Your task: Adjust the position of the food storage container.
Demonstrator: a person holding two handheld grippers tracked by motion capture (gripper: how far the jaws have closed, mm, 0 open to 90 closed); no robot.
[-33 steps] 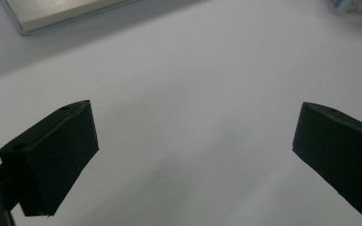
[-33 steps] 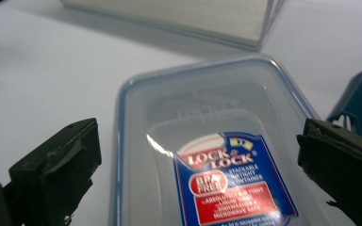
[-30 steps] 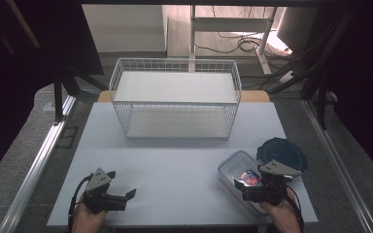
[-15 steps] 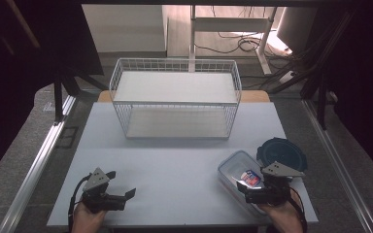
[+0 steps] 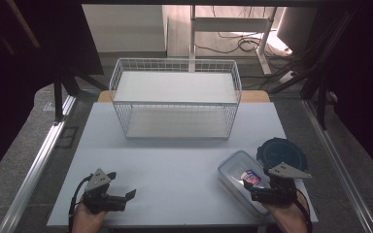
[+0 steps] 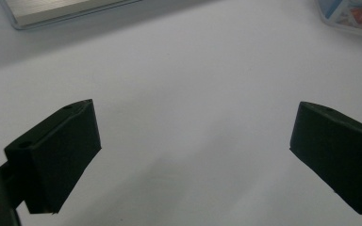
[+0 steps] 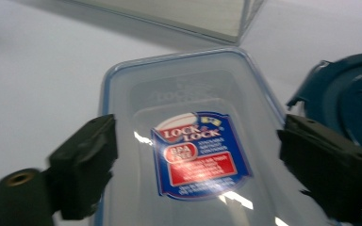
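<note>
Right gripper (image 7: pixel 195 155) fingers, just closing, straddle the clear box (image 7: pixel 188 141) without pressing; the grip may slip. Left gripper (image 6: pixel 193 155) open at seven o'clock.

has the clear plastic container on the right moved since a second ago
No. In the high view the clear container lies at the same spot beside the dark round lid, at the same distance from the wire basket. The right gripper over it has just been closing its jaws.

White table (image 5: pixel 175 165) at centre, grey floor (image 5: pixel 24 160) at left, cables (image 5: pixel 233 46) at top, dark curtains (image 5: pixel 24 58) upper left.
</note>
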